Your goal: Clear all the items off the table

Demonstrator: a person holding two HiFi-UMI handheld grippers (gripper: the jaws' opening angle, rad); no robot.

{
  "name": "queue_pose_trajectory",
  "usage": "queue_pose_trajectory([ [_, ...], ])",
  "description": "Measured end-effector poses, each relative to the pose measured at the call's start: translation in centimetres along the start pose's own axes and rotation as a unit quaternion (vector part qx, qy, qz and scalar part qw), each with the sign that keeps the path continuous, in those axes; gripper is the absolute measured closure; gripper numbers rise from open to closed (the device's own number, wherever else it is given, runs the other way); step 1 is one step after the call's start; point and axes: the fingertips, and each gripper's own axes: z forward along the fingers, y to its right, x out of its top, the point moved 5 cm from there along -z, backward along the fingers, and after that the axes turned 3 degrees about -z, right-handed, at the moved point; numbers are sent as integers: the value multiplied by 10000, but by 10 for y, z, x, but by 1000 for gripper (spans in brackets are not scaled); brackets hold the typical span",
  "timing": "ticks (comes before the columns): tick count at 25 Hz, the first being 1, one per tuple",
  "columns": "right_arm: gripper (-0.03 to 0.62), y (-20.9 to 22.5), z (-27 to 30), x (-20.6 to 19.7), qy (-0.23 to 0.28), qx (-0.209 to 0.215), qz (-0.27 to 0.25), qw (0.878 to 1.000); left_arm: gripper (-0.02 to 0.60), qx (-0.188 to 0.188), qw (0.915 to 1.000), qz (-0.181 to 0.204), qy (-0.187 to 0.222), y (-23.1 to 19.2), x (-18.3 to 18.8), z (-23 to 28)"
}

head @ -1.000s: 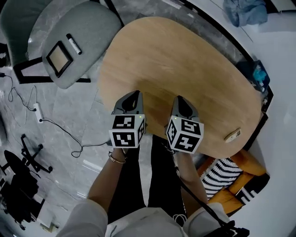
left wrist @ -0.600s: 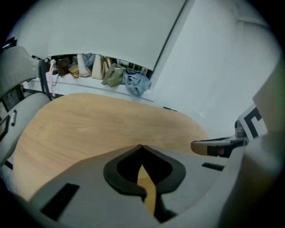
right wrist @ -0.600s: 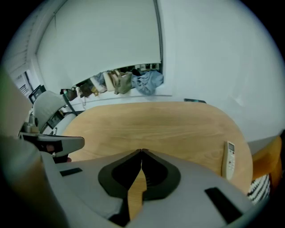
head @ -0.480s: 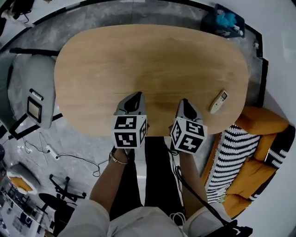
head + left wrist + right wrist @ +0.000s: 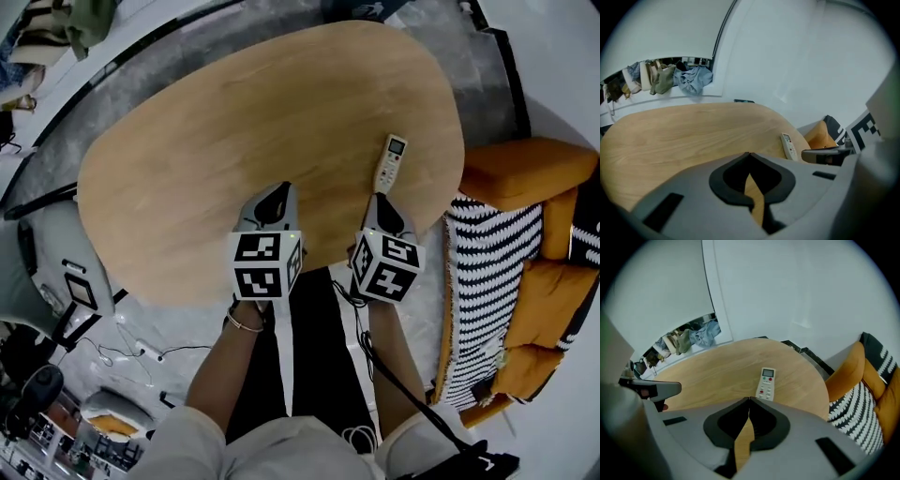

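Inspected the wooden table [image 5: 234, 141] from above. Found a single item on it: a white remote control [image 5: 390, 163], lying flat near the right-hand edge, close to the orange sofa [image 5: 525, 169] and its striped cushion [image 5: 492, 272]. Saw nothing else on the wood within view.

Found the left gripper [image 5: 278, 190] over the near edge of the table, jaws closed tip to tip, nothing between them. Found the right gripper [image 5: 379, 199] beside it, jaws likewise pressed together and empty. Noted its nose aimed down towards the remote, near but not touching, with the keypad end nearest and the display end pointing away.

Judged the step in hand to be the approach to the remote, with the pick-up not yet begun.

Recommended the following:
- Opening the right jaws before descent, wider than the remote's narrow side.
- Setting the jaws across the body near its middle, not along its length, so as to keep it balanced when lifted.
- Lowering until the pads nearly met the wood, the remote being thin and flat.
- Closing squarely on both long edges.
- Avoiding any forward shove, given the nearby table edge and the likely slide on smooth wood.
- Keeping the left gripper clear of the right one's path.
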Motion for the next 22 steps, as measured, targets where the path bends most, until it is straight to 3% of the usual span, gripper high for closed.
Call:
queue_pose_trajectory([
  [11,563,18,11,-3,-13,-71,326,9994,574,11,9996,229,-178,4,0,18],
  [12,550,18,13,-2,-17,-82,325,9994,574,26,9996,205,-189,2,-1,17],
  [14,443,18,17,1,2,-125,334,9994,574,53,9996,171,-210,-1,-2,17],
  [22,388,23,37,12,-140,-296,264,9991,574,114,9996,106,-234,-11,-1,21],
])
